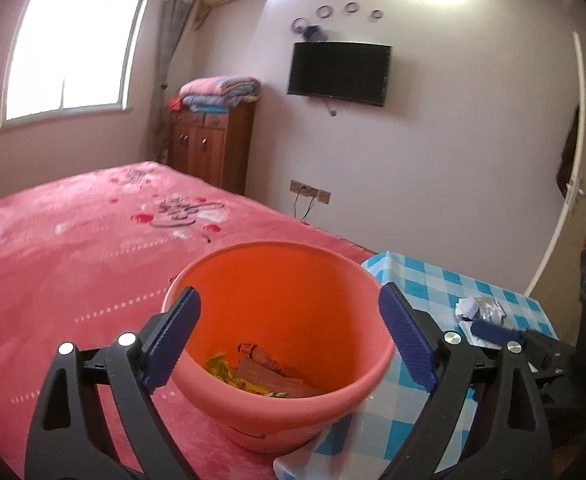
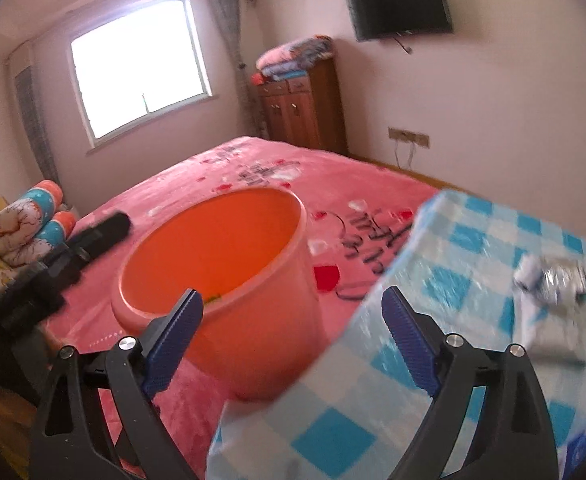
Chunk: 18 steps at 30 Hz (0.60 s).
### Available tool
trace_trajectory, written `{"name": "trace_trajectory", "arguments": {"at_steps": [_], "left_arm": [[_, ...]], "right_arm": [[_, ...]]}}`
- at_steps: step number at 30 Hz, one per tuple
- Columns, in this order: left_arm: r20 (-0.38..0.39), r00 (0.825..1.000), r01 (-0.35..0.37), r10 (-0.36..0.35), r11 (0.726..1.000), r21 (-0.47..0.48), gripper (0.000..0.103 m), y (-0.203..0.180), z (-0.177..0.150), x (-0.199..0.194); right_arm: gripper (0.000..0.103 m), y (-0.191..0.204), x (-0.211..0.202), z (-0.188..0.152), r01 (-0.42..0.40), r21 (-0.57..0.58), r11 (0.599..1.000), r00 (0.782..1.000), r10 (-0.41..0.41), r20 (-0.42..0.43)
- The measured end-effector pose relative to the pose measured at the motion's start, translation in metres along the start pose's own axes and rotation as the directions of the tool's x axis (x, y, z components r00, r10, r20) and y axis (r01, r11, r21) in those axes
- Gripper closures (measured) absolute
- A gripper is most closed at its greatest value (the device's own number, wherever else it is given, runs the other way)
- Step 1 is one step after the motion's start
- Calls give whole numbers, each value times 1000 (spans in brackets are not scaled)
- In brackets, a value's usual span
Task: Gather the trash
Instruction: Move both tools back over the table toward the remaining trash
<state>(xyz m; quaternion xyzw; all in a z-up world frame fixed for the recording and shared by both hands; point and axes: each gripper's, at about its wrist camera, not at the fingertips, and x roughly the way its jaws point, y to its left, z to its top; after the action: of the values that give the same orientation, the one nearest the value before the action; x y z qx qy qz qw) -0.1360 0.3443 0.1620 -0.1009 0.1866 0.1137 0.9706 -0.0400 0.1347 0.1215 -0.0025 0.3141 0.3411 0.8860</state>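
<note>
An orange bucket (image 1: 281,344) stands on the pink bed (image 1: 73,248), hard against a checked-cloth table (image 1: 421,280), near enough, it seems, to take rubbish straight off the tabletop. Wrappers (image 1: 253,376) already lie inside. Both the left gripper (image 1: 289,340) and right gripper (image 2: 293,340) hang spread wide, clasping nothing. Crumpled paper and foil (image 2: 549,280) remain on the table, apparently the next pickings.

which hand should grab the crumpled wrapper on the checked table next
Right. The right gripper, open, is over the table near the wrapper; the left gripper faces the bucket.
</note>
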Motion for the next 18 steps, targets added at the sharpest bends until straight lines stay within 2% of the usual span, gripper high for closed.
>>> {"name": "trace_trajectory", "arguments": {"at_steps": [3,5,8,14,18], "left_arm": [[31,999,32,-32,999,21,12,-10,4,-5],[57,996,74,-74,997,-5,12,-16,5,-9],[85,991,105,-103,994,-14,12,-32,1,-12],[29,994,104,-105,993,53,12,-75,-14,-11],[-34,996,89,-85,990,114,12,-102,-26,-9]], "right_arm": [[13,-19,-5,-16,30,50,998,998,-27,-55],[13,-32,-10,-22,42,83,996,996,-36,-79],[13,-57,-30,-36,82,126,989,995,-73,-75],[10,-99,-71,-54,165,158,974,986,-161,-39],[7,-119,-96,-64,176,159,972,983,-181,21]]}}
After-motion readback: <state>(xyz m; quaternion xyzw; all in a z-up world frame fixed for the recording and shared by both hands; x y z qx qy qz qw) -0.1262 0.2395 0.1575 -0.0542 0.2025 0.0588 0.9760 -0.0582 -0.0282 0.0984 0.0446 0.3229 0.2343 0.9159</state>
